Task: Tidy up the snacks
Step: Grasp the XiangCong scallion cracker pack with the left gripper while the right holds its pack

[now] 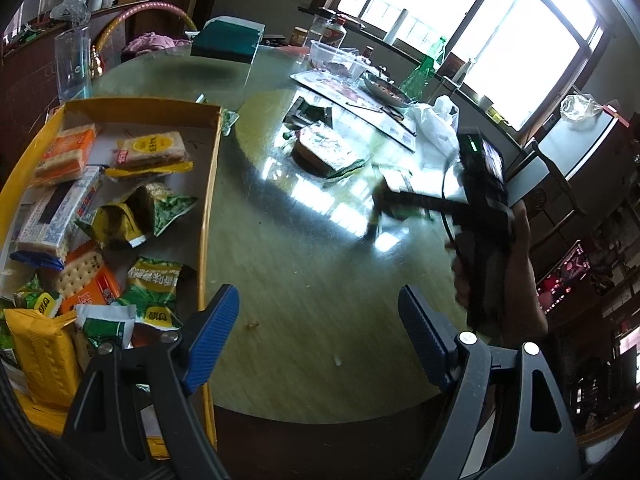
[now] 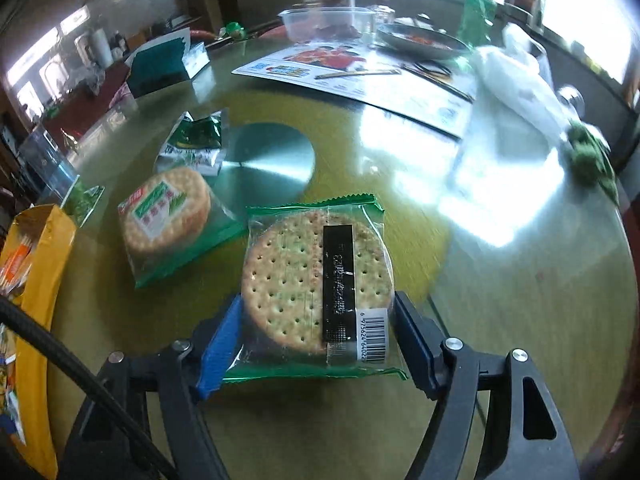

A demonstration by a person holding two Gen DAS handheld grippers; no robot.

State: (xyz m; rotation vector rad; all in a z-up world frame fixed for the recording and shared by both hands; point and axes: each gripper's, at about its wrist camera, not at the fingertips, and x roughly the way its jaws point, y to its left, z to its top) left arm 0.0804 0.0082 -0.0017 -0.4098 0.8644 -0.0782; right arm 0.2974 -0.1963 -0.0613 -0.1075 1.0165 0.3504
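Note:
A yellow cardboard box at the left of the round glass table holds several snack packs. My left gripper is open and empty, above the table just right of the box. My right gripper is shut on a green-edged pack of round crackers, held barcode side up. A second round cracker pack and a green snack packet lie on the table beyond it. The box edge shows at the left of the right wrist view. The right gripper also shows blurred in the left wrist view.
At the far side stand a clear plastic tub, a plate of food, a printed flyer, a white plastic bag, a green bottle and a teal box. A clear cup stands behind the yellow box.

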